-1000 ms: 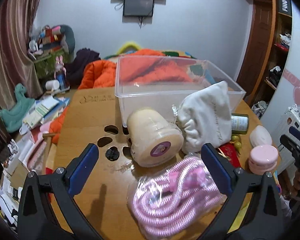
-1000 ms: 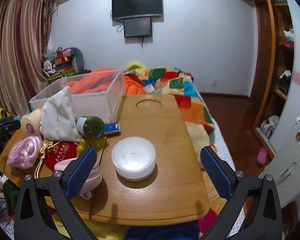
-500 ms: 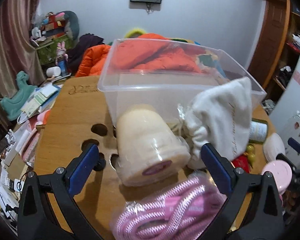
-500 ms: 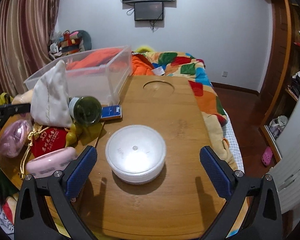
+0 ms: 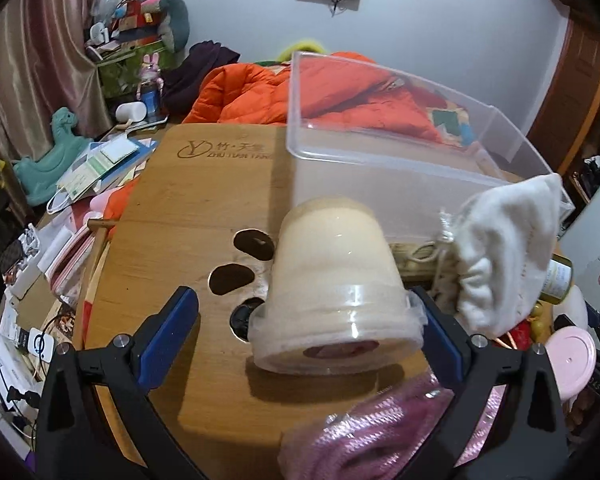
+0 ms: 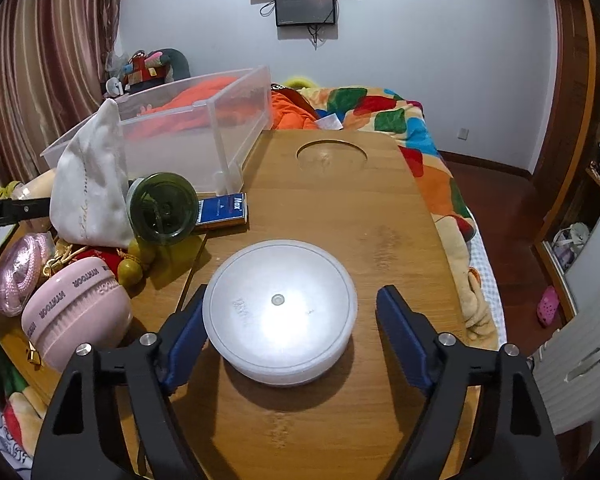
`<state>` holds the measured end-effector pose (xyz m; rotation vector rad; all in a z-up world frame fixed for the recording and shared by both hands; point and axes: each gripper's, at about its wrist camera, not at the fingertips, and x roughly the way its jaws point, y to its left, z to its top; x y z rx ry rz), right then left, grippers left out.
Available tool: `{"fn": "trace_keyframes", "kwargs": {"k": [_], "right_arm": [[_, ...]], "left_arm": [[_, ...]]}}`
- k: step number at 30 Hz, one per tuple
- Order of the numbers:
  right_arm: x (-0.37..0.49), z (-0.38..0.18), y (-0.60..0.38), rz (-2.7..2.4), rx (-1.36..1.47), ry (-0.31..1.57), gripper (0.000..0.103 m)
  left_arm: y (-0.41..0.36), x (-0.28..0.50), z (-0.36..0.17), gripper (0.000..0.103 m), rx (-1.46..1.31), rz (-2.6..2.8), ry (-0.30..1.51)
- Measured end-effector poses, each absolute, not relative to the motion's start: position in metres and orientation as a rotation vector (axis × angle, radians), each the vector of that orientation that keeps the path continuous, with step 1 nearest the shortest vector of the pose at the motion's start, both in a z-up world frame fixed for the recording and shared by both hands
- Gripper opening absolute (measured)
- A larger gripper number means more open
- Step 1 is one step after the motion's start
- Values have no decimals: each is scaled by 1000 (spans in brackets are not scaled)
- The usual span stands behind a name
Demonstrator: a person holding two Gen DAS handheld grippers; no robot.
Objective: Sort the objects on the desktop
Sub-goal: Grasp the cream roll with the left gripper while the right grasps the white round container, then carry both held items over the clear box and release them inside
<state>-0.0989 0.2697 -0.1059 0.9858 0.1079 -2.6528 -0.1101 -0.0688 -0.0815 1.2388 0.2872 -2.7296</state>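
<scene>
A cream cup (image 5: 332,276) with a clear lid lies on its side on the wooden table (image 5: 204,208). My left gripper (image 5: 302,294) is open around it: the lid's rim meets the right pad and the left pad stands apart. A pink rope bundle (image 5: 380,432) lies under that gripper. In the right wrist view a round white container (image 6: 280,304) sits between the fingers of my right gripper (image 6: 292,294). Its jaws are closing; the left pad is at the container's side and a gap remains at the right pad.
A clear plastic bin (image 6: 204,116) stands at the back of the table. A white drawstring pouch (image 6: 92,196), a green bottle (image 6: 164,208), a blue box (image 6: 222,210), a pink jar (image 6: 76,312) and yellow beads (image 6: 130,270) crowd the left. A quilted bed (image 6: 420,148) lies beyond.
Both grippers came forward and down. The cream cup now lies between the left fingers. The right jaws narrowed around the white container.
</scene>
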Motion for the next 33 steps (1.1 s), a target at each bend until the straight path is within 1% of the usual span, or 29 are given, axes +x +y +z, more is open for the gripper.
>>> {"fn": "trace_keyframes", "kwargs": {"k": [2,3,5,6,7,8,9,11,19,24,27,33], "right_arm": [[-99,-107,269,-2651,981,115,74],[-99,-107,268,-2649,978,118,70],[-99,-107,265,-2645,974,129,66],[-99,-107,264,-2647,967,137,62],[-99,-107,264,-2652,964,145,62],[-99,-107,264,-2653,964,144,62],[-99,-107,264,-2652,966,140,62],[-99,-107,265,-2652,968,132,62],[-93,-93,267,-2655,916,108,62],[-91,-78,266,-2670,874,102,62],[-93,-71,266,-2670,865,82,62],[-93,-55,263,-2672,828,69,62]], "left_arm": [[-68,-114,-83,103,1236,-2732,285],[-66,-116,-83,103,1236,-2735,281],[-63,-117,-85,94,1239,-2748,255],[-59,-118,-85,85,1251,-2765,241],[-55,-118,-86,75,1265,-2779,222],[-52,-118,-87,70,1271,-2786,205],[-48,-117,-88,70,1262,-2780,165],[-47,-116,-88,70,1254,-2779,145],[-60,-107,-80,70,1227,-2800,254],[-63,-100,-66,70,1162,-2823,257],[-67,-102,-63,70,1164,-2831,292],[-70,-99,-56,70,1133,-2841,270]]}}
